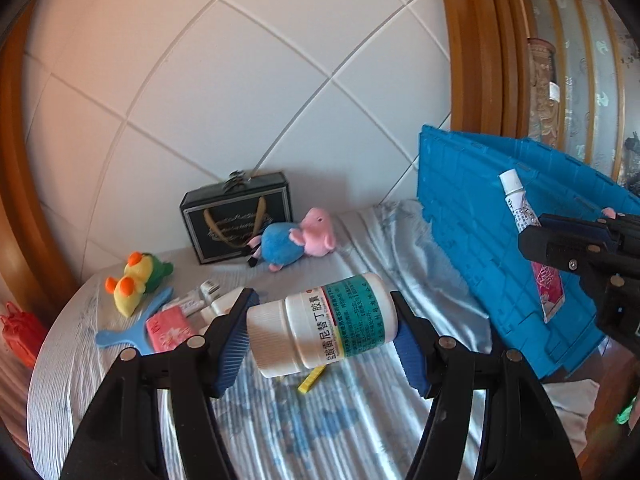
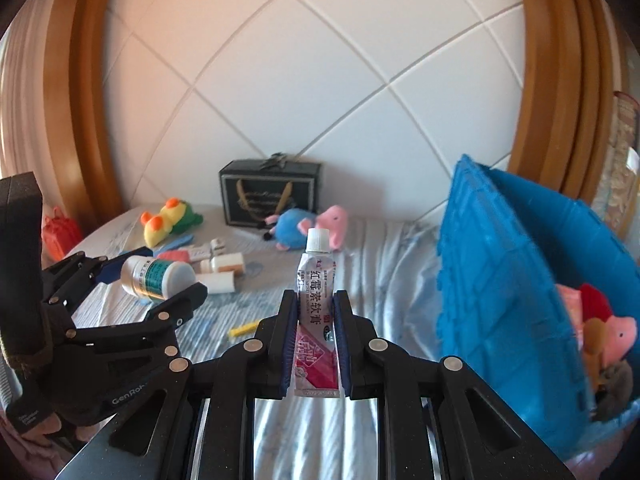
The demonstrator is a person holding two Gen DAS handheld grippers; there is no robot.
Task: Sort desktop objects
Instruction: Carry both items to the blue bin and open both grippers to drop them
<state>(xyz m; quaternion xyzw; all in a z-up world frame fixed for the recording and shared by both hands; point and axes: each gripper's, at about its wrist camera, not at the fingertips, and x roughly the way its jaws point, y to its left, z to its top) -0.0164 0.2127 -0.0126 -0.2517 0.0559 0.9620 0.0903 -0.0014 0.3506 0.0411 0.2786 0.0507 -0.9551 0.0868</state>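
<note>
Left wrist view: left gripper (image 1: 322,340) fingers pinch a white pill bottle (image 1: 322,322) sideways, cap end on one pad, base on the other, lifted clear of the bed (image 1: 360,420). A small yellow piece (image 1: 311,380) lies on the sheet below it. Toward the bed's far edge by the wall: black gift bag (image 1: 237,216), pig plush (image 1: 294,240) just in front of it, yellow-green plush (image 1: 134,282) at the far left, blue slingshot-shaped piece (image 1: 132,326) and pink pack (image 1: 170,328) beside it. Blue crate (image 1: 480,240) stands at the bed's right edge. Right wrist view: right gripper (image 2: 316,334) fingers pressed onto an ointment tube (image 2: 316,320), cap up, held above the sheet. Crate at right holds a pink plush (image 2: 618,338); what lies under it, can't tell. White bottles (image 2: 222,270) lie mid-bed.
</note>
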